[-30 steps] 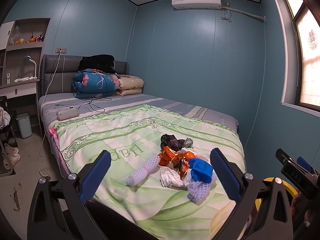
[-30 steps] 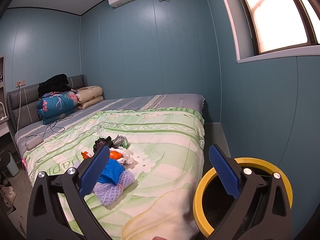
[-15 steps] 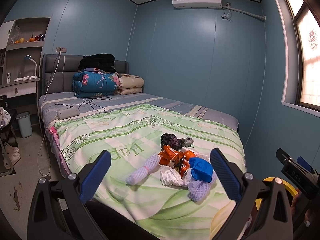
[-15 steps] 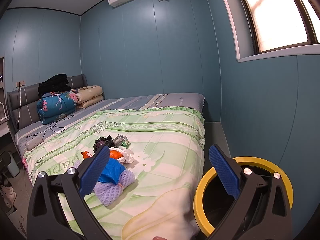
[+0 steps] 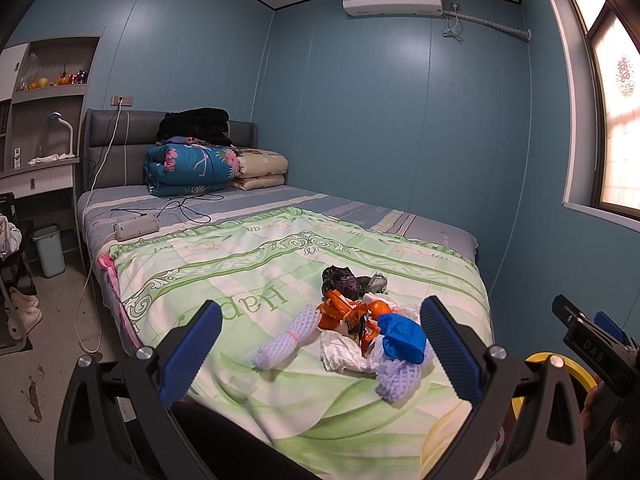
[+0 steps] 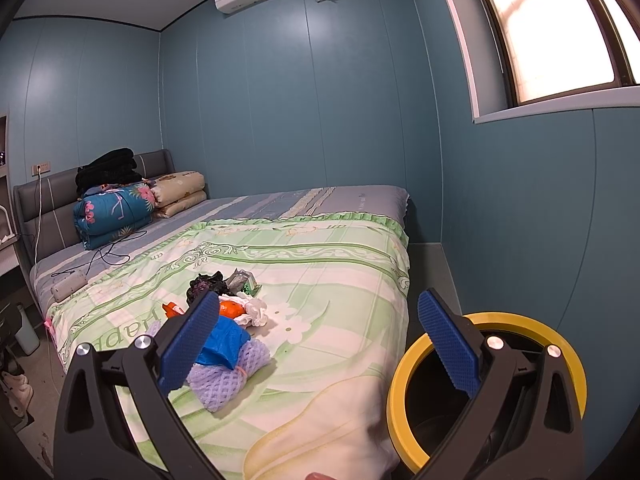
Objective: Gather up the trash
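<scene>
Daylight enters through the window point(image 6: 556, 28) at right, which is overexposed to near white with no detail behind the glass. The room is otherwise evenly but moderately lit; soft sheen marks the blue walls point(image 5: 380, 128). Shadows on the bedspread point(image 5: 248, 264) are faint. Both views are sharp, with strong fisheye bending and dark vignetting at the corners.
</scene>
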Tool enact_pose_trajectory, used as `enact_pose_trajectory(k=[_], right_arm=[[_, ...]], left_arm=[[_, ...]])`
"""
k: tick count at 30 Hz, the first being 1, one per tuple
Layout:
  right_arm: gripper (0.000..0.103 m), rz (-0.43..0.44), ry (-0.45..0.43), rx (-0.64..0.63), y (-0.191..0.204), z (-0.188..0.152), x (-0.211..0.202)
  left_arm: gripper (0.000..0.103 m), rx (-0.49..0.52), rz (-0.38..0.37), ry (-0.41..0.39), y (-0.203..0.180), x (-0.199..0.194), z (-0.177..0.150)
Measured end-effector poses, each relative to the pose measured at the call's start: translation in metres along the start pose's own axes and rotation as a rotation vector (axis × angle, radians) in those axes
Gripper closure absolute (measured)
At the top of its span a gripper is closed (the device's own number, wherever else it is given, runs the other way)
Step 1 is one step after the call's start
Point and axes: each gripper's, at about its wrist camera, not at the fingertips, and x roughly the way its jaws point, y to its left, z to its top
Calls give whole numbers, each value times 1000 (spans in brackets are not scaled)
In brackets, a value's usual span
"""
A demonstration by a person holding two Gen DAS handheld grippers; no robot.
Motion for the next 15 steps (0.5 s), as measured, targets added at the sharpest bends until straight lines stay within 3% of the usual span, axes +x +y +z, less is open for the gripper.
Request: enact_pose_trajectory(k=[15], right_arm=[[8, -8, 5, 4, 0, -2, 2]], left_arm=[[7, 2, -1, 1, 0, 0, 0]])
